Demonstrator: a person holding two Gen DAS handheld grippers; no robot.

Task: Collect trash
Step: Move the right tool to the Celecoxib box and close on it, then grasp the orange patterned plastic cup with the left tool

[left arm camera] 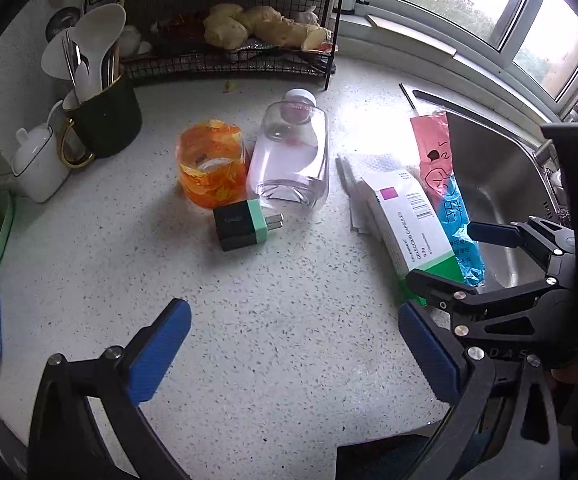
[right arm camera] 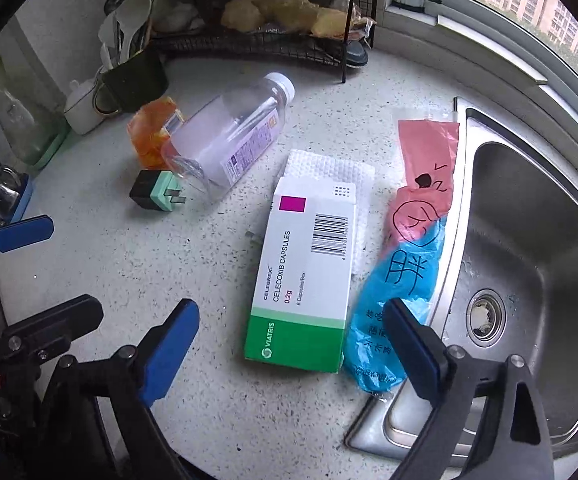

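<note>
On the speckled counter lie an empty clear plastic bottle (left arm camera: pixel 289 160) (right arm camera: pixel 229 144) on its side, a crumpled orange wrapper (left arm camera: pixel 211 168) (right arm camera: pixel 151 132), a white and green capsule box (left arm camera: pixel 413 224) (right arm camera: pixel 305 276) on a white paper towel (right arm camera: pixel 329 168), and a pink and blue plastic bag (left arm camera: pixel 445 196) (right arm camera: pixel 405 264) at the sink's edge. A black and mint charger plug (left arm camera: pixel 241 224) (right arm camera: pixel 157 192) lies by the bottle. My left gripper (left arm camera: pixel 293 352) is open and empty above bare counter. My right gripper (right arm camera: pixel 293 348) is open and empty just short of the box's green end.
A steel sink (right arm camera: pixel 529 240) is at the right. A black wire rack (left arm camera: pixel 229 40) with ginger stands at the back. A dark mug of utensils (left arm camera: pixel 105 116) and a white lidded pot (left arm camera: pixel 39 164) stand at the left. A window runs along the far right.
</note>
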